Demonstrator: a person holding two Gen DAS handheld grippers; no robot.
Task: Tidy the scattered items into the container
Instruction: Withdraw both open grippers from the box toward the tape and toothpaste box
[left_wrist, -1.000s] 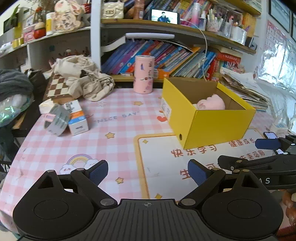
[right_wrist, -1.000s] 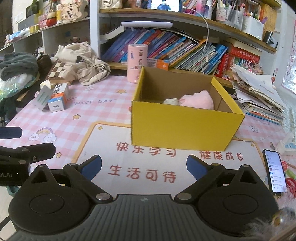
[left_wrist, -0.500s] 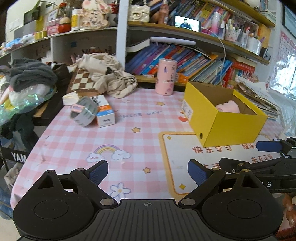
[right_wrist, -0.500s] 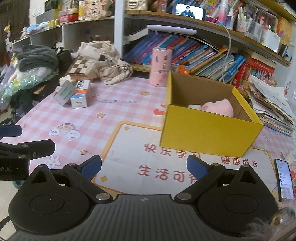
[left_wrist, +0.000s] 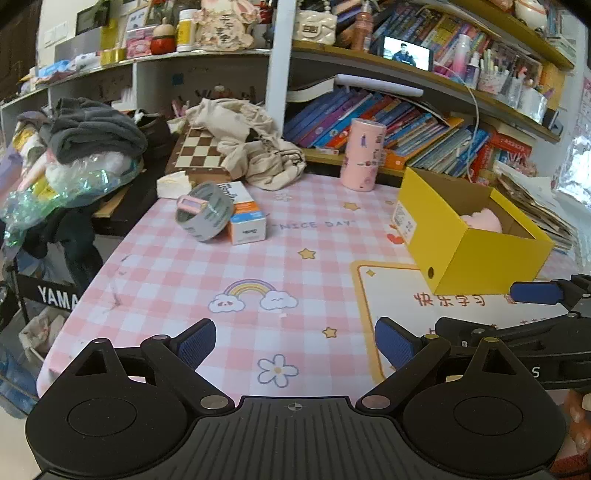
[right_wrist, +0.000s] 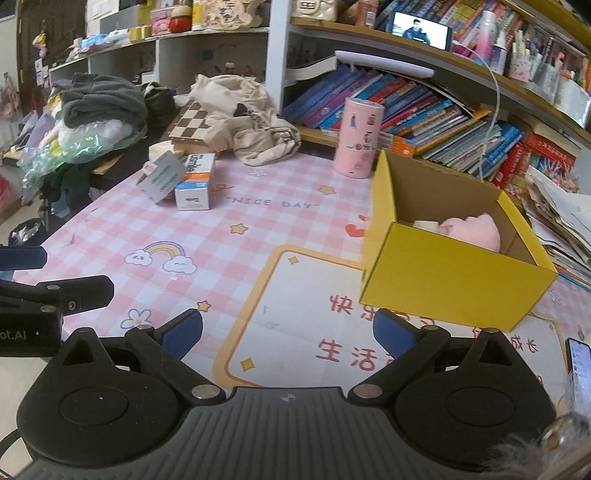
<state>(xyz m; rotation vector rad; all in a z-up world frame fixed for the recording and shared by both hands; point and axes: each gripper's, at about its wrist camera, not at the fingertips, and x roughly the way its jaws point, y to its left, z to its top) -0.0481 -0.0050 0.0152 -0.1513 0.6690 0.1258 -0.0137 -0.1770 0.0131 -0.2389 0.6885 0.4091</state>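
Note:
A yellow cardboard box (left_wrist: 476, 258) (right_wrist: 450, 284) stands open on the pink checked tablecloth, with a pink plush toy (right_wrist: 474, 230) (left_wrist: 482, 220) inside. Far left on the table lie a grey tape roll (left_wrist: 205, 211) (right_wrist: 162, 177) and a white-and-orange carton (left_wrist: 243, 218) (right_wrist: 195, 181), touching each other. A pink cylinder tin (left_wrist: 362, 159) (right_wrist: 357, 137) stands upright at the back. My left gripper (left_wrist: 295, 341) is open above the near table edge, nothing between its fingers. My right gripper (right_wrist: 288, 330) is open over the white mat, short of the box.
A chessboard (left_wrist: 197, 151) and a beige cloth bag (left_wrist: 255, 147) sit at the back left. Bookshelves (right_wrist: 424, 110) line the rear. A phone (right_wrist: 580, 363) lies at the right edge. Clothes and plastic bags (left_wrist: 74, 155) pile beside the table's left side.
Both grippers have pulled back and swung left, so the box has shifted right in both views and the tape roll and carton are more central. Both stay open.

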